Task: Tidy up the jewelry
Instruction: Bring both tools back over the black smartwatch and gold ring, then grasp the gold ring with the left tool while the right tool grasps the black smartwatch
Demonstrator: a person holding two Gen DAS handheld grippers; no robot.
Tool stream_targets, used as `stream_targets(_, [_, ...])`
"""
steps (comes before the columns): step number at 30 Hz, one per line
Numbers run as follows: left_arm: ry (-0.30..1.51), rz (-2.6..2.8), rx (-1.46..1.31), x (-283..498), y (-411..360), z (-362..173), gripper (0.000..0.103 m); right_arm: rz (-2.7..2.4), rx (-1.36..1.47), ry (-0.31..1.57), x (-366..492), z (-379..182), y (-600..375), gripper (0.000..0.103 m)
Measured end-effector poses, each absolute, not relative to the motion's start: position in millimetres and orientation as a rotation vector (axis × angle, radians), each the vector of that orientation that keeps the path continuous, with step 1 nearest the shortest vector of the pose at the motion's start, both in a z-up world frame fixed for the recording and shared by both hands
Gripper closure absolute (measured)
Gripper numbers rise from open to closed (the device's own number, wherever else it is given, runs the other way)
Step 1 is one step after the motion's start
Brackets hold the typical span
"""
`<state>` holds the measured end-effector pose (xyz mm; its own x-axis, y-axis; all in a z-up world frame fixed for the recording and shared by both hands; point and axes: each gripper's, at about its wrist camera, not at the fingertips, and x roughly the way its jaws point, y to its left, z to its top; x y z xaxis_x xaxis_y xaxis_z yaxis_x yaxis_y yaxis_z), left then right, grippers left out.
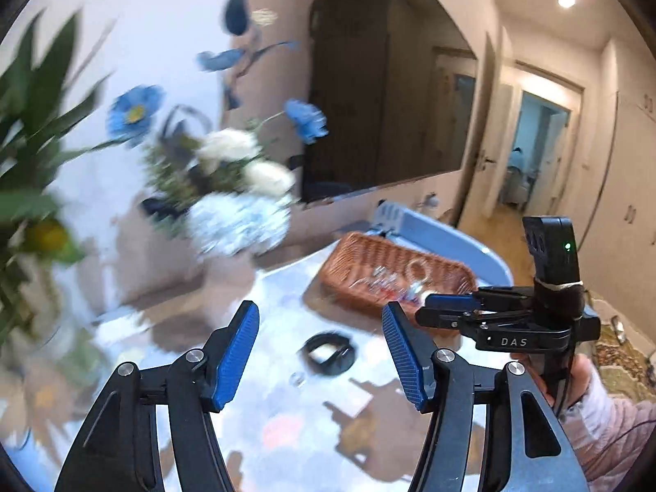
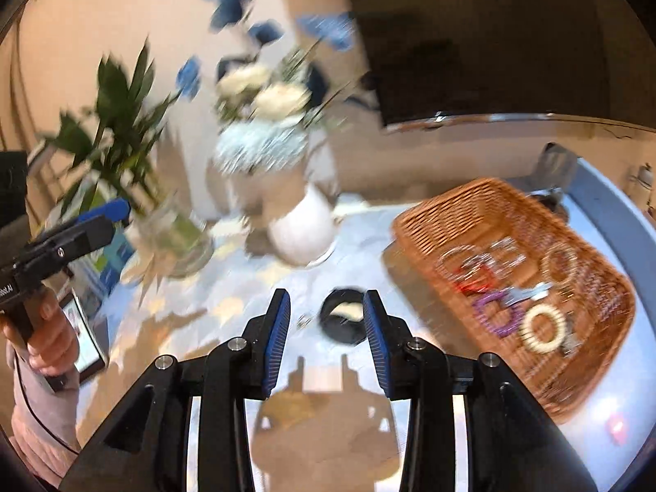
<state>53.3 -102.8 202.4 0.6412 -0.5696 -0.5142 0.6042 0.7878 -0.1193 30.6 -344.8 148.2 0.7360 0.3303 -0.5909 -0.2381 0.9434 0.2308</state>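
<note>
A black bangle (image 1: 328,353) lies on the glossy table; it also shows in the right wrist view (image 2: 343,316), just beyond my fingers. A small silver piece (image 2: 303,320) lies left of it. A wicker basket (image 2: 471,205) at the right holds several bracelets, among them a purple one (image 2: 498,312) and a cream one (image 2: 543,328). The basket also shows in the left wrist view (image 1: 361,250). My left gripper (image 1: 322,356) is open and empty above the table. My right gripper (image 2: 326,340) is open and empty, near the bangle.
A white vase of blue and white flowers (image 2: 301,229) stands at the back. A glass vase with green leaves (image 2: 172,238) stands left of it. A phone (image 2: 84,340) lies at the left. A dark screen (image 1: 389,82) hangs behind. Both views are blurred.
</note>
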Motion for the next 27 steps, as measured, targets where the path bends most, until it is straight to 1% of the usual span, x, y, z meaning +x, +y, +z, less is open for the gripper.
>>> stream_targets(5, [0.592, -0.588, 0.154, 38.2, -79.0, 182.3, 0.039, 0.34, 0.114, 0.734, 30.9, 130.4, -323.8, 0.063])
stream_targets(10, [0.566, -0.541, 0.152, 27.4, -52.9, 188.8, 0.039, 0.34, 0.153, 0.765, 40.1, 117.3, -324.8, 0.063])
stream_targets(13, [0.657, -0.528, 0.083, 48.4, -49.2, 170.4, 0.039, 0.315, 0.197, 0.807, 54.7, 101.9, -329.8, 0.063])
stream_targets(15, [0.728, -0.526, 0.077, 63.9, -56.6, 146.4, 0.039, 0.298, 0.218, 0.828, 62.1, 91.3, -330.7, 0.063])
stream_targets(20, [0.877, -0.54, 0.197, 100.2, -111.0, 71.4, 0.039, 0.242, 0.215, 0.875, 80.6, 60.8, -326.2, 0.063])
stream_targets(23, [0.926, -0.568, 0.253, 115.7, -140.8, 41.9, 0.039, 0.216, 0.167, 0.891, 88.3, 49.4, -318.1, 0.063])
stream_targets(27, [0.928, -0.584, 0.279, 128.5, -162.8, 25.4, 0.039, 0.183, 0.177, 0.905, 100.0, 40.2, -315.4, 0.063])
